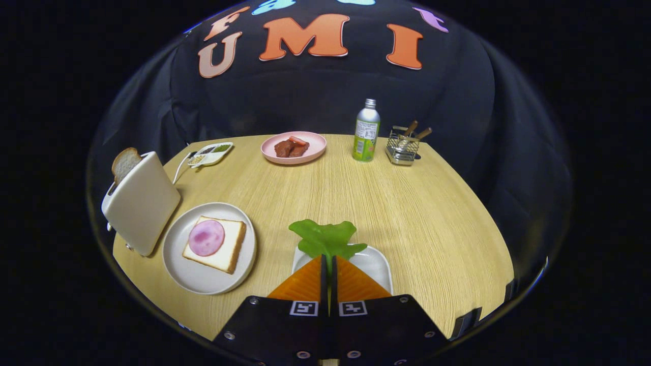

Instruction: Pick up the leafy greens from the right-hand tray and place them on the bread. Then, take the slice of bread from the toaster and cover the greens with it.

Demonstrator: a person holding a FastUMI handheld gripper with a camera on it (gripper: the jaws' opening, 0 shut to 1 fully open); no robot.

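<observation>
The wooden table (356, 203) bears toaster (142, 203), plates (203, 274), bottle (366, 131), caddy (403, 146).

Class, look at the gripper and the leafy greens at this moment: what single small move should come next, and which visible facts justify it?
Probably lift the greens off the small white tray and carry them left toward the bread on the round plate. The gripper looks closed on the stem, the leaf sticks out just beyond the fingertips, and the ham-topped bread lies uncovered.

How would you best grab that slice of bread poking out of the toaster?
Judging by its pose, pinch the bread slice by its exposed rounded top, coming from above with one finger on each flat face; the rest sits down in the toaster. The gripper is meanwhile shut on the leafy greens.
</observation>
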